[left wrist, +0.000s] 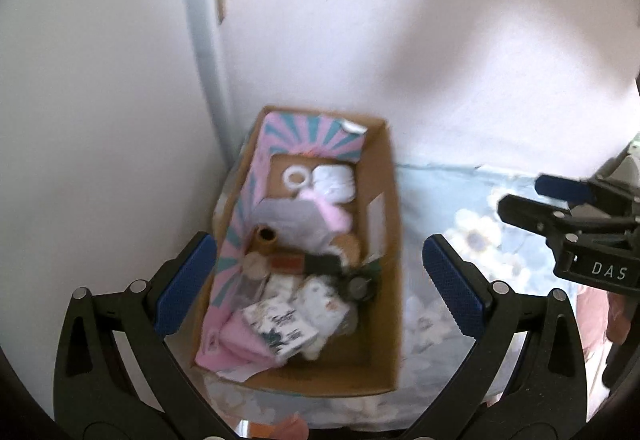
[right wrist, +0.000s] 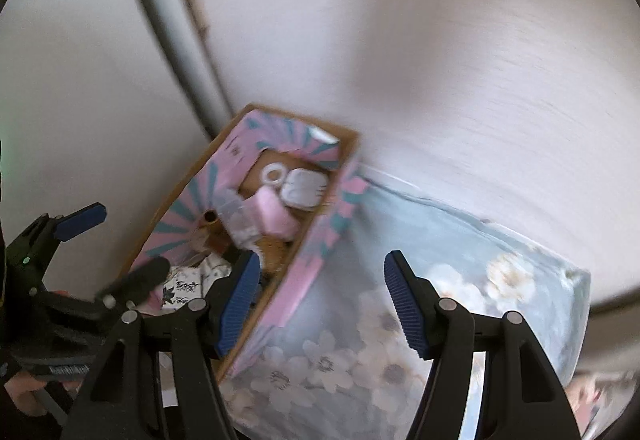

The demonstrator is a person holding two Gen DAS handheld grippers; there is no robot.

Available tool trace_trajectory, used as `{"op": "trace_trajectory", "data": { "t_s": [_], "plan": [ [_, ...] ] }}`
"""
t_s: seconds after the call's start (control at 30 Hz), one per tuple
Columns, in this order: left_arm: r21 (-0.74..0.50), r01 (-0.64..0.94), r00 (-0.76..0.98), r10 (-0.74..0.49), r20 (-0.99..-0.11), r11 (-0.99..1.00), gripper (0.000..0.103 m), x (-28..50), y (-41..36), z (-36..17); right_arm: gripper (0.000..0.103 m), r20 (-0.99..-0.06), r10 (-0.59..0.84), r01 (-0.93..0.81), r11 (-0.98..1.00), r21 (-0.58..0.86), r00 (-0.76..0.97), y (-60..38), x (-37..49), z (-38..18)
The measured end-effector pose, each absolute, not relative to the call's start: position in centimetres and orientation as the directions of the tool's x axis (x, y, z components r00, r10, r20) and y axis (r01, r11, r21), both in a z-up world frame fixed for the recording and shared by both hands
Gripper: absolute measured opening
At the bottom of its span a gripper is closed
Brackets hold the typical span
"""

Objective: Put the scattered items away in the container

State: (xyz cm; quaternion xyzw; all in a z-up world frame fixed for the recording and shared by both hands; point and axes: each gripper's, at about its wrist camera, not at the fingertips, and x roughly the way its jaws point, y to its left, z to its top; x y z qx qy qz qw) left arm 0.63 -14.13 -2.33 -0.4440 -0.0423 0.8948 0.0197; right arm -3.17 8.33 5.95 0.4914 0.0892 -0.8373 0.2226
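Floral cloth bare near cardboard box by wall. Box crowded: pink cloth, printed packet, white ring. Left gripper and right gripper both released, empty. Tidying seems near done; next, scan for strays.

Soft, even daylight fills both fisheye views, bright and slightly washed out on the pale wall. A broad, faint shadow crosses the wall toward 1 o'clock. Both pictures show motion blur, stronger in the right wrist view, where the wall streaks toward 3 o'clock. The cardboard box has smeared edges. Straight lines bow outward, and black vignette rings every corner.
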Motion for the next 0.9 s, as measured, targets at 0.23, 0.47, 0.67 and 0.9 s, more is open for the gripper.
{"op": "trace_trajectory", "data": {
  "t_s": [0.23, 0.47, 0.67, 0.9],
  "plan": [
    [-0.093, -0.067, -0.615, 0.114, -0.780, -0.993, 0.102, 0.1, -10.7, -0.2, 0.060, -0.843, -0.194, 0.267, -0.962, 0.062, -0.501, 14.6, -1.5, 8.3],
    [-0.092, -0.114, -0.629, 0.144, -0.764, -0.989, 0.102, 0.7, -7.9, 2.0, 0.060, -0.815, -0.147, 0.140, -0.987, 0.082, -0.560, 18.9, 1.4, 10.1],
    [-0.088, -0.143, -0.643, 0.160, -0.748, -0.986, 0.102, 1.7, -6.2, 2.8, 0.060, -0.808, -0.102, 0.100, -0.994, 0.053, -0.581, 20.2, 2.6, 9.9],
    [-0.090, -0.146, -0.649, 0.164, -0.742, -0.985, 0.102, 2.4, -5.4, 3.1, 0.060, -0.794, -0.113, 0.096, -0.993, 0.069, -0.598, 21.2, 3.7, 9.7]
  ]
}}
